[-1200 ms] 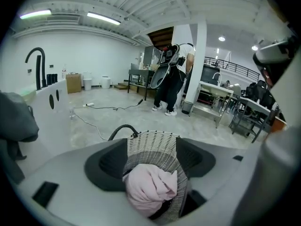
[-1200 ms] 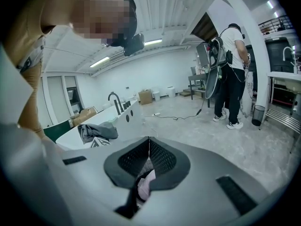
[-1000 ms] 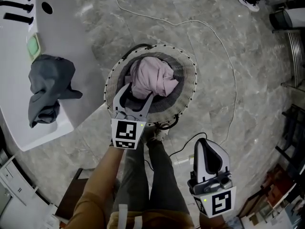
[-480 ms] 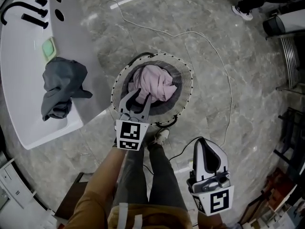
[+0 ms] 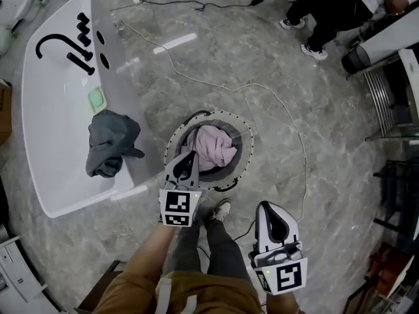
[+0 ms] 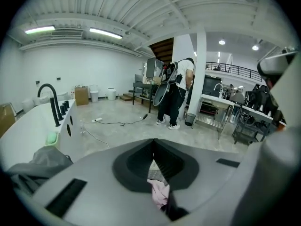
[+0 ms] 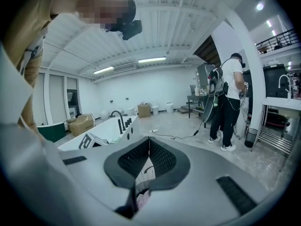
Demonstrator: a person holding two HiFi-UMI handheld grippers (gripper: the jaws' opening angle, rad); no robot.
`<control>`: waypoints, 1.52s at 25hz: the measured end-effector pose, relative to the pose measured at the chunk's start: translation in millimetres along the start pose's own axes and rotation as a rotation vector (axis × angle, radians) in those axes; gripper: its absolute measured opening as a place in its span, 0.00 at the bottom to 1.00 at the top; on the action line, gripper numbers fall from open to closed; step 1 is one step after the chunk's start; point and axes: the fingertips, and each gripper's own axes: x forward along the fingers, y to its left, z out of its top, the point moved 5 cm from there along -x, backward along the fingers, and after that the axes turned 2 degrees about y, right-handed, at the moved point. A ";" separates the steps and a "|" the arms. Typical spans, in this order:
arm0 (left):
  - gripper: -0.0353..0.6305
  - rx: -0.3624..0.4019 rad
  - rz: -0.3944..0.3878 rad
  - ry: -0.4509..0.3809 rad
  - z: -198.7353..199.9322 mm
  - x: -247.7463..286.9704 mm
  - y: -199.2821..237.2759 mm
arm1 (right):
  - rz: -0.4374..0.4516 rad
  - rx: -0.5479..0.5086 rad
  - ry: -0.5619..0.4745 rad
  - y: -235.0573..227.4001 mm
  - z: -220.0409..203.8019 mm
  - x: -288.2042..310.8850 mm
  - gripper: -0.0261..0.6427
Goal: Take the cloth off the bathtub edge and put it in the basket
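Glossy, veined grey stone floor [image 5: 262, 64]. Smooth, gloss-white oval bathtub [image 5: 52, 142] with matt black metal tap [image 5: 51, 43]. Soft, matt, crumpled dark grey cloth [image 5: 111, 150] on the bathtub's near edge. Round woven basket [image 5: 243, 159], ribbed weave. Soft pink cloth [image 5: 215, 146] inside.

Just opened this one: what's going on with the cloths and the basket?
A person stands over the basket on the floor, holding a claw in each hand. A pink cloth lies inside the basket. The left claw is shut and empty above the basket's near rim. The right claw, also shut and empty, hangs low at the person's side. A grey cloth is draped on the bathtub edge, with neither claw near it.
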 end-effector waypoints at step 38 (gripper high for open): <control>0.06 0.197 0.024 -0.682 306.9 -373.0 -70.2 | -0.082 -0.177 -0.365 26.2 192.3 -162.5 0.05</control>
